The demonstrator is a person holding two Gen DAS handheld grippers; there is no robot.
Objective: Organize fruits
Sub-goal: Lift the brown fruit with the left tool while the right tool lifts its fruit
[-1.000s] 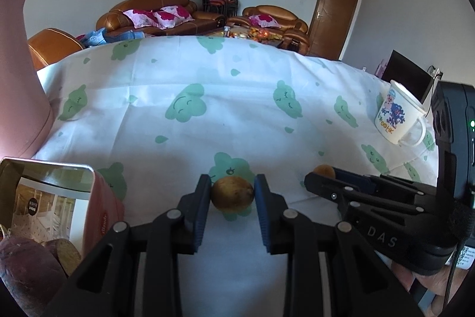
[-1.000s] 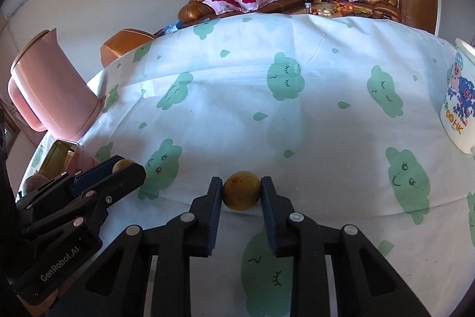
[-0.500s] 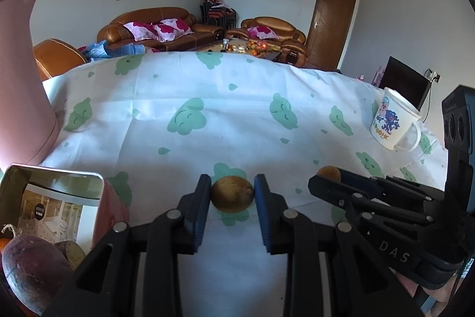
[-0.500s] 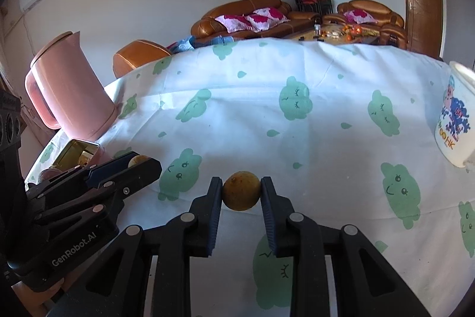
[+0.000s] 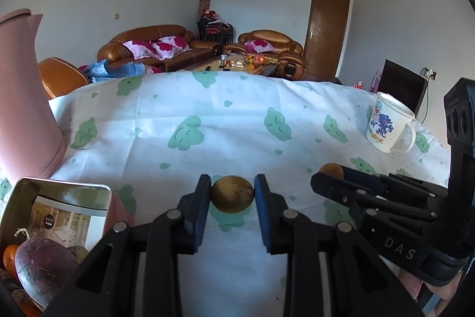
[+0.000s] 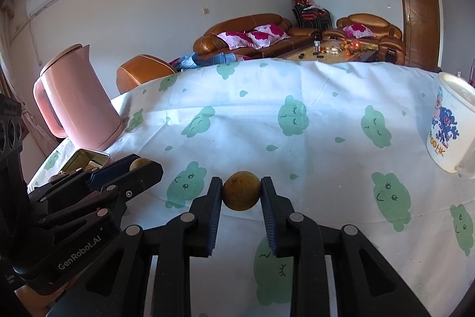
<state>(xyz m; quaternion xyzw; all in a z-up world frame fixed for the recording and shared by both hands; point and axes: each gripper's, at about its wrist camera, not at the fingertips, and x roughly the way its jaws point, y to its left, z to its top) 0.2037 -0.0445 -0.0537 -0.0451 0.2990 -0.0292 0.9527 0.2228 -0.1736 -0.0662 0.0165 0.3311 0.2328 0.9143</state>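
My left gripper [image 5: 232, 193] is shut on a small round brown-yellow fruit [image 5: 232, 193] and holds it above the tablecloth. My right gripper [image 6: 241, 194] is shut on a second small brown-yellow fruit [image 6: 241, 194], also off the cloth. Each gripper shows in the other's view: the right one [image 5: 329, 173] to the right, the left one [image 6: 142, 164] to the left. An open metal tin [image 5: 63, 192] at the lower left holds a purple sweet potato [image 5: 44, 266], an orange fruit [image 5: 10, 257] and other pieces. The tin also shows in the right wrist view [image 6: 84, 158].
A pink kettle [image 6: 78, 100] stands at the table's left, behind the tin. A white cartoon mug [image 6: 448, 132] stands at the right. The table has a white cloth with green cloud prints [image 5: 237, 121]. Sofas, a coffee table and a door lie beyond.
Both grippers have risen and tilted up with their fruits still held. More of the room shows and the tin's contents have come further into the left wrist view.
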